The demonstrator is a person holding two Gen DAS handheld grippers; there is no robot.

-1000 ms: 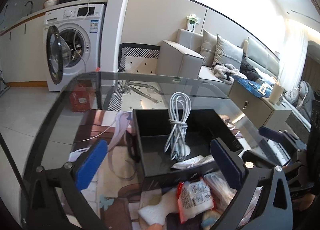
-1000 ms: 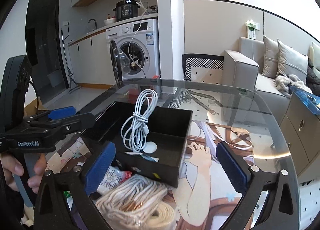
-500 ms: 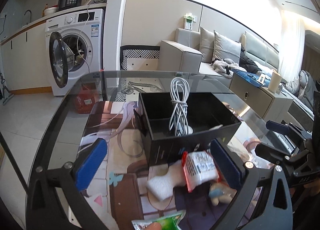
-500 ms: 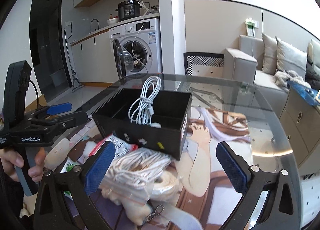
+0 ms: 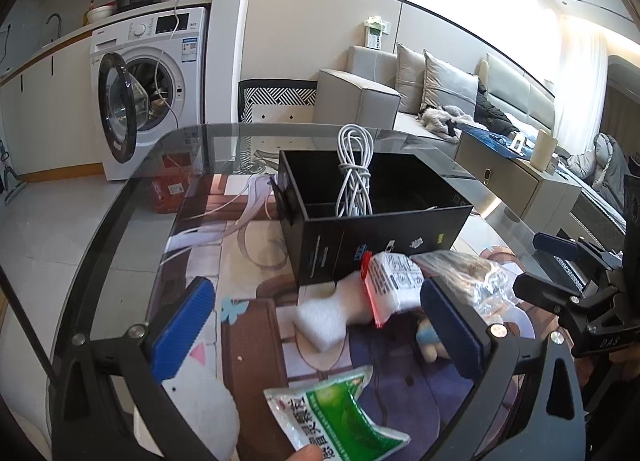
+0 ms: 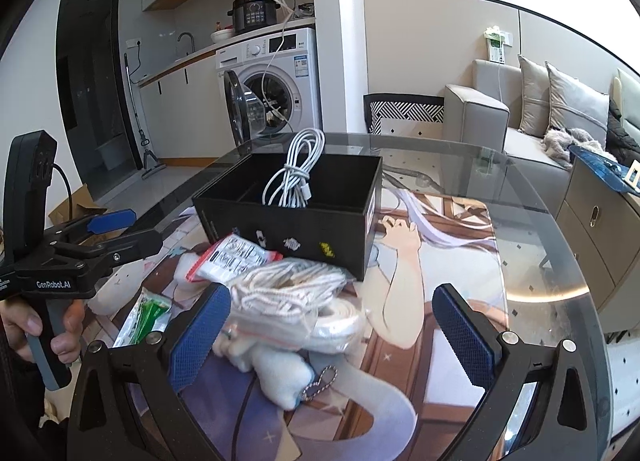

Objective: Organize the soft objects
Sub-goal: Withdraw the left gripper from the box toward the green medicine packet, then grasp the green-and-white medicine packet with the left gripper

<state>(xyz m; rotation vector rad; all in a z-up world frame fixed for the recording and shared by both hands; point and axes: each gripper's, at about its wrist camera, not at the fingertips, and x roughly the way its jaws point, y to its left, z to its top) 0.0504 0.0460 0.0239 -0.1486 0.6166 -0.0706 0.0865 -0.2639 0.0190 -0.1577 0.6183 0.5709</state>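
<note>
**Inspector A:** We record both claws spread wide and holding nothing. The left claw hovers above the desk; the right claw hovers over the loose pile.

**Inspector B:** Where do the soft items lie?

**Inspector A:** Directly between the right claw's fingers sits a clear bag of white rope, resting on a white plush toy with a bead chain. Ahead of the left claw we note a white foam pad and a red-edged sachet, the sachet lying over the foam; a green packet lies below that claw.

**Inspector B:** Handling?

**Inspector A:** We judge all of it light and yielding. The rope's bag looks slick and may slide; we advise pinching through the bulk of the coil, not the loose film. The foam should compress, so take it mid-body.

**Inspector B:** Obstructions?

**Inspector A:** The black box stands just beyond the pile, and a white cable bundle stands up out of it, which could snag items lowered in. The pile overlaps, so one lift may drag its neighbours.
</note>
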